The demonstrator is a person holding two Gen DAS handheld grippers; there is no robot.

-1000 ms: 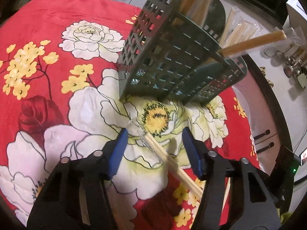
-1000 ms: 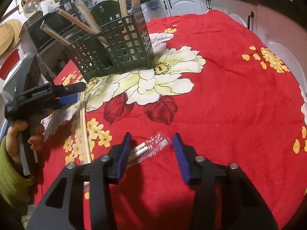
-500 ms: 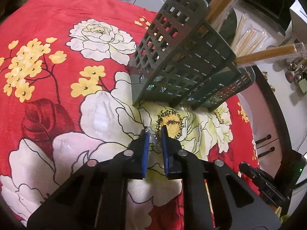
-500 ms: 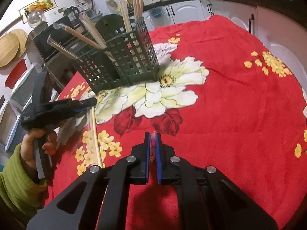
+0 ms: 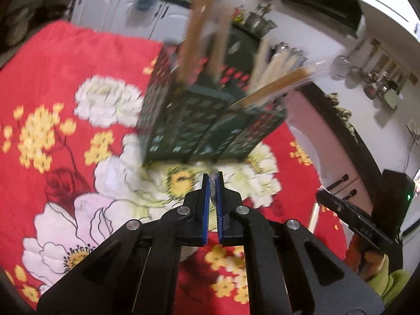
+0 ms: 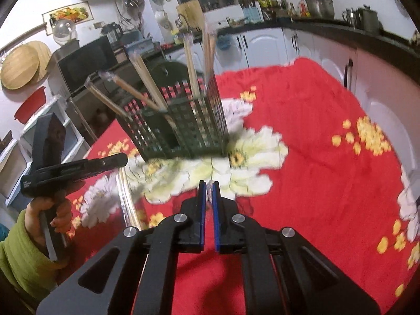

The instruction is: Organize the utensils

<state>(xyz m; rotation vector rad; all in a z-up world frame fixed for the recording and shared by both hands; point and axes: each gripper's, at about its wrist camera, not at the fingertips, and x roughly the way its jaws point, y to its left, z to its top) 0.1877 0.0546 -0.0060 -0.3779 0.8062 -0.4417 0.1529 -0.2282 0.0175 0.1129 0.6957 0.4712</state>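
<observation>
A dark green lattice utensil caddy (image 5: pixel 207 120) stands on the red flowered tablecloth, with several wrapped wooden chopsticks (image 5: pixel 278 86) sticking out; it also shows in the right wrist view (image 6: pixel 181 126). My left gripper (image 5: pixel 213 183) is shut on a clear-wrapped chopstick pair (image 5: pixel 213 187), lifted just in front of the caddy; the pair hangs below it in the right wrist view (image 6: pixel 128 199). My right gripper (image 6: pixel 207 189) is shut on a clear-wrapped utensil (image 6: pixel 209 185), of which only the tip shows between the pads.
The round table's edge (image 5: pixel 338 128) curves at the right, with white cabinets beyond. A counter with pots (image 6: pixel 320 8) runs behind the table. The left hand-held gripper body (image 6: pixel 71 170) is at the left of the right wrist view.
Both grippers closed on wrapped utensils lying on the cloth and have lifted them. Both views now sit higher and closer to the caddy.
</observation>
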